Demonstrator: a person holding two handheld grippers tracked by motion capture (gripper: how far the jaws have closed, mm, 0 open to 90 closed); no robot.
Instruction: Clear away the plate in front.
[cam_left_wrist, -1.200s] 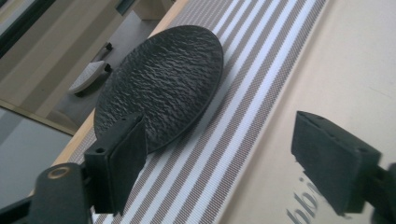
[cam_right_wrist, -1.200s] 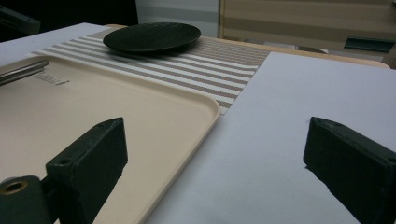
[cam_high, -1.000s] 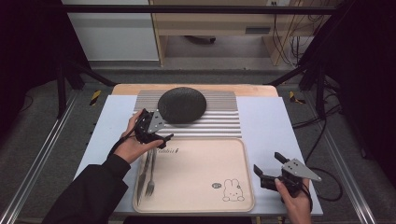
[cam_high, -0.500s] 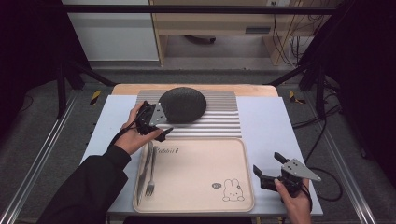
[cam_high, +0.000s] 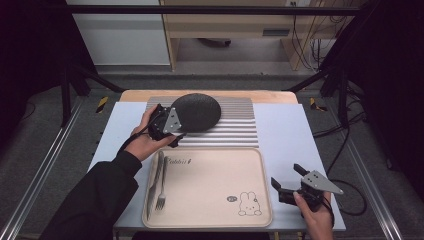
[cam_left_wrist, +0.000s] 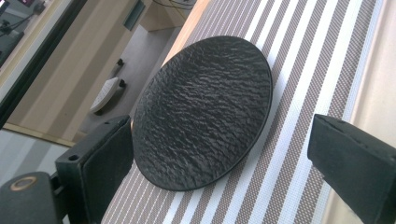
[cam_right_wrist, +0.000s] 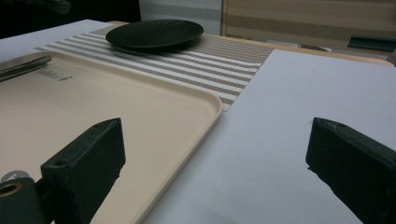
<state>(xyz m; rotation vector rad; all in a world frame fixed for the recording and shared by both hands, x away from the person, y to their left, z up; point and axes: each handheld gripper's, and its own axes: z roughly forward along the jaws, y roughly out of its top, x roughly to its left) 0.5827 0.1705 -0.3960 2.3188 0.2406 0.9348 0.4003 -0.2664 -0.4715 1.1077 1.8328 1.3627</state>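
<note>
In the last second the left gripper (cam_high: 169, 131) moved forward with open jaws until the black plate (cam_high: 196, 112) on the striped mat (cam_high: 235, 125) lay between its fingers (cam_left_wrist: 105, 161), ready for gripping.

A white-topped table (cam_high: 295, 135) is covered by a striped ribbed mat (cam_high: 235, 130), with a beige plastic tray (cam_high: 210, 190) just before the mat.
</note>
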